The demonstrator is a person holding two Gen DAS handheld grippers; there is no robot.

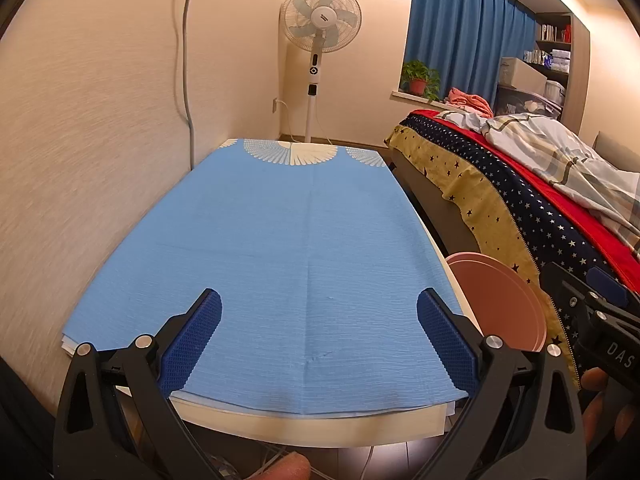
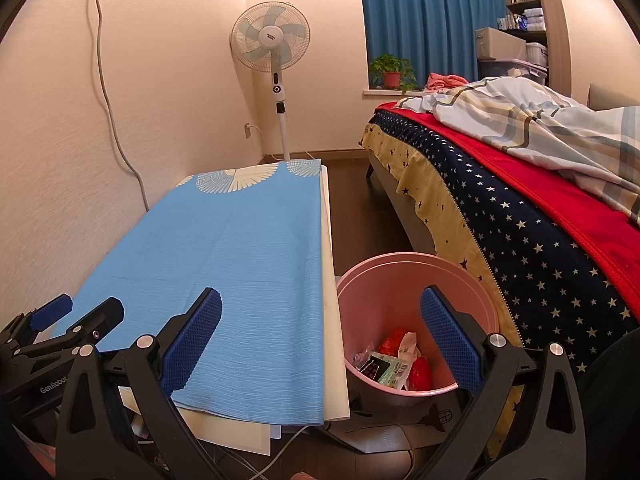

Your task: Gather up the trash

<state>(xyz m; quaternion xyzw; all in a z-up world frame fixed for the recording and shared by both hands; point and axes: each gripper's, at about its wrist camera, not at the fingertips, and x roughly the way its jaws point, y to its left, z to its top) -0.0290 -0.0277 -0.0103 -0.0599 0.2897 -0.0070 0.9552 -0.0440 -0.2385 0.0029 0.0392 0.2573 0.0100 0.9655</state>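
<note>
Both hand-held grippers hover at the near end of a table draped in a blue cloth (image 1: 304,240), each with its blue-padded jaws spread wide and nothing between them. The left gripper (image 1: 319,332) looks straight down the length of the cloth, which lies bare ahead of it: no wrapper, scrap or packet shows anywhere on the surface. The right gripper (image 2: 320,332) straddles the table's edge, its right finger hanging over a pink bin (image 2: 400,276) that stands on the floor just beside the table and below it.

The trash (image 2: 394,360) sits in the bottom of that bin: crumpled red pieces, a white wrapper and a green-printed packet, heaped together. Judged from this, the collecting looks finished or very nearly so; nothing left to pick up is visible on the table, though the floor under and behind the grippers is out of sight.

Beyond the left gripper's right finger, the same bin's rim shows beside the table. To the right of both grippers runs a bed with a star-patterned cover (image 2: 540,240), close against the bin, leaving a narrow aisle. Far ahead stand a pedestal fan (image 1: 321,20) and a blue curtain (image 1: 460,32). Cables (image 2: 276,454) trail beneath the table's near end.
</note>
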